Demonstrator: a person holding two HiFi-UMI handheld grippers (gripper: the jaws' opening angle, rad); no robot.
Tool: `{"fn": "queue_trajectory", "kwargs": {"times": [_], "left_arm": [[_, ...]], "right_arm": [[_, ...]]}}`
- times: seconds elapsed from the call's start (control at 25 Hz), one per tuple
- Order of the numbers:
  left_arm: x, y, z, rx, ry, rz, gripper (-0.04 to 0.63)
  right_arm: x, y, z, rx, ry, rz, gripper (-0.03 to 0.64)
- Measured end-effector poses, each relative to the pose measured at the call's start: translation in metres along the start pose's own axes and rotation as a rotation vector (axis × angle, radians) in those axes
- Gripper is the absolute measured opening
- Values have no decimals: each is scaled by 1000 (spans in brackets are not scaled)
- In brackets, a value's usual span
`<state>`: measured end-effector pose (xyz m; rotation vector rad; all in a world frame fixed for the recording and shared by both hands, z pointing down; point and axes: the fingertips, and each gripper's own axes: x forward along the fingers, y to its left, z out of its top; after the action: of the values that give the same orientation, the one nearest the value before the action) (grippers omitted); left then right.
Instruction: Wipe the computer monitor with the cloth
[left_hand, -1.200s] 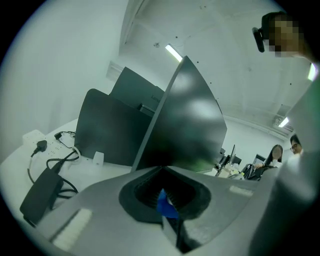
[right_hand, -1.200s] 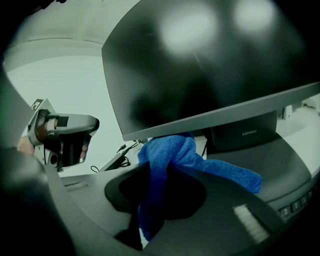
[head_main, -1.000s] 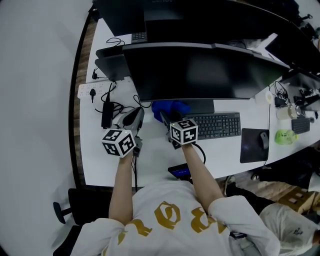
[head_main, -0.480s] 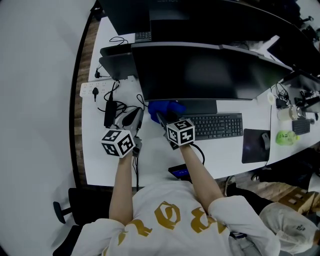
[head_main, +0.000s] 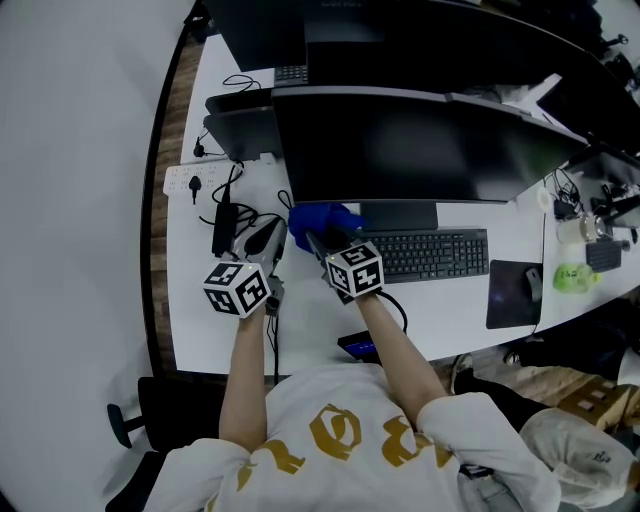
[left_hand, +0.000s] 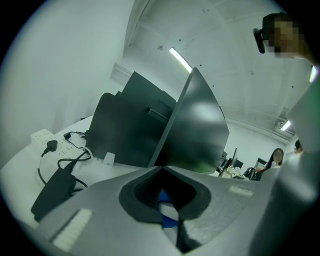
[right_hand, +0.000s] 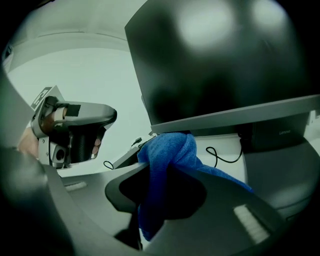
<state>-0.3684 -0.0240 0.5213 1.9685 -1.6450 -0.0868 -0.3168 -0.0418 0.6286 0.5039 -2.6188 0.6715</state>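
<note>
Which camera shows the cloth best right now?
Right gripper view: the cloth fills the frame's middle, clamped in the right gripper. Head view shows a small blue patch below the monitor; left gripper view only a blue sliver.

White T-shirt (head_main: 345, 440), gold print; grey left tool (head_main: 266, 234), right tool (head_main: 316, 241), black-white cubes (head_main: 238, 287).

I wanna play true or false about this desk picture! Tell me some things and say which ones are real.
1. The right tongs hold a blue cloth. True.
2. The monitor is lit up with a picture. False: its screen is dark.
3. A keyboard lies on the desk in front of the monitor. True.
4. The left tongs hold the cloth too. False: they are shut and hold nothing; only the right tongs grip the cloth.
</note>
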Motion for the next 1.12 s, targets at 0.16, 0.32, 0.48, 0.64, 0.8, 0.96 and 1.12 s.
{"fn": "queue_trajectory", "kwargs": {"times": [0.16, 0.32, 0.48, 0.64, 0.8, 0.96, 1.12], "left_arm": [[-1, 4, 1, -6, -5, 4, 0], [-1, 5, -1, -10, -4, 7, 0], [0, 5, 0, -10, -6, 7, 0], [-1, 6, 4, -5, -10, 10, 0], [-4, 5, 8, 9, -13, 12, 0], [-8, 4, 13, 21, -21, 15, 0], [-12, -3, 18, 32, -36, 7, 0]], "right_arm": [[6, 6, 0, -19, 9, 16, 95], [14, 17, -2, -86, 42, 48, 95], [17, 28, -1, -139, 52, 72, 95], [17, 37, -6, -176, 67, 89, 95], [16, 43, -7, -200, 68, 96, 97], [10, 51, -5, -216, 62, 105, 97], [-4, 54, -1, -200, 42, 101, 97]]}}
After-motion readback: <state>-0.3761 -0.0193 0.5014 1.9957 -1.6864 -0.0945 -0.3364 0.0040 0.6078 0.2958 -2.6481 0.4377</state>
